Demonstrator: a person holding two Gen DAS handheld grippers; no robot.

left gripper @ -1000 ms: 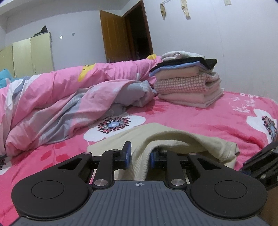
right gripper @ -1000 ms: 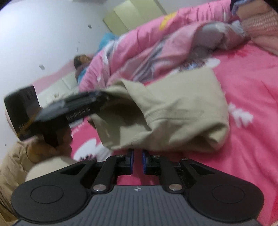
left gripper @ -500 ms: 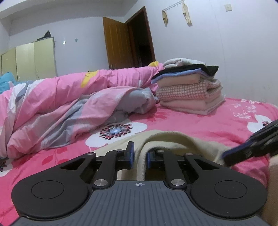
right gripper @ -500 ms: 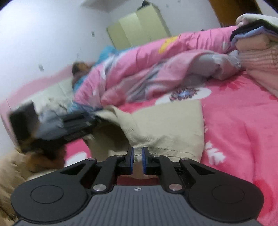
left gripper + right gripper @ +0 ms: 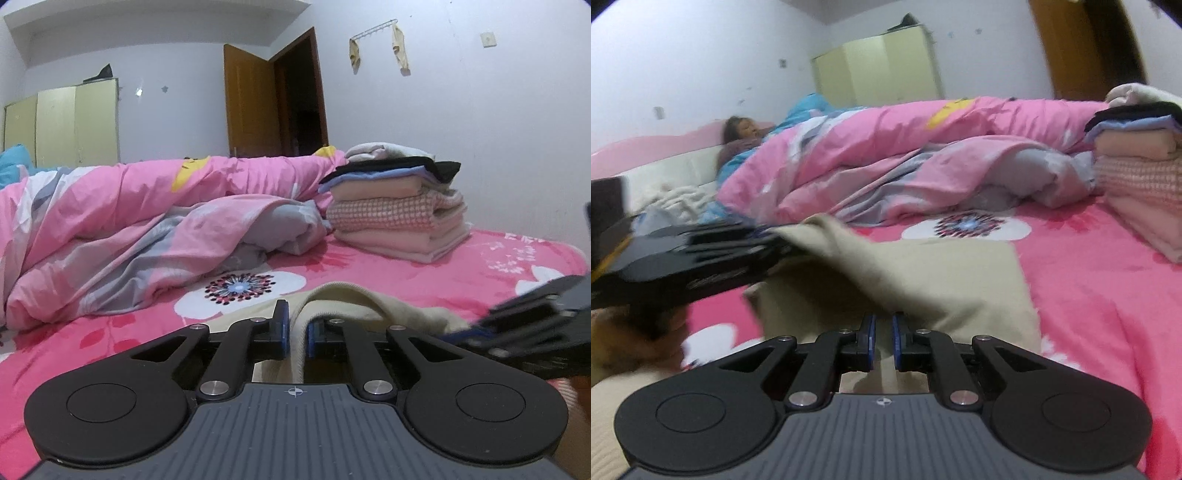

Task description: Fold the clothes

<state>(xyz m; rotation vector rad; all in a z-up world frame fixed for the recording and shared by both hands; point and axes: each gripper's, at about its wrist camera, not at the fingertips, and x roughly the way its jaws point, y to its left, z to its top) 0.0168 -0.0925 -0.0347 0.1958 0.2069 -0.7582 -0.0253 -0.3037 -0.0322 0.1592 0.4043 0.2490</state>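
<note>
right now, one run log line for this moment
left hand-held gripper: shut on beige garment | right hand-held gripper: shut on beige garment | folded stack: untouched

- Honestly nothing legible anywhere.
- The left gripper [image 5: 690, 254], seen side-on from the right wrist view, has a line of pale lettering printed on its black body, but it's smeared by blur and I can't make out a single letter.
- Bed sheet [image 5: 424, 277] is only floral print, no words.
</note>
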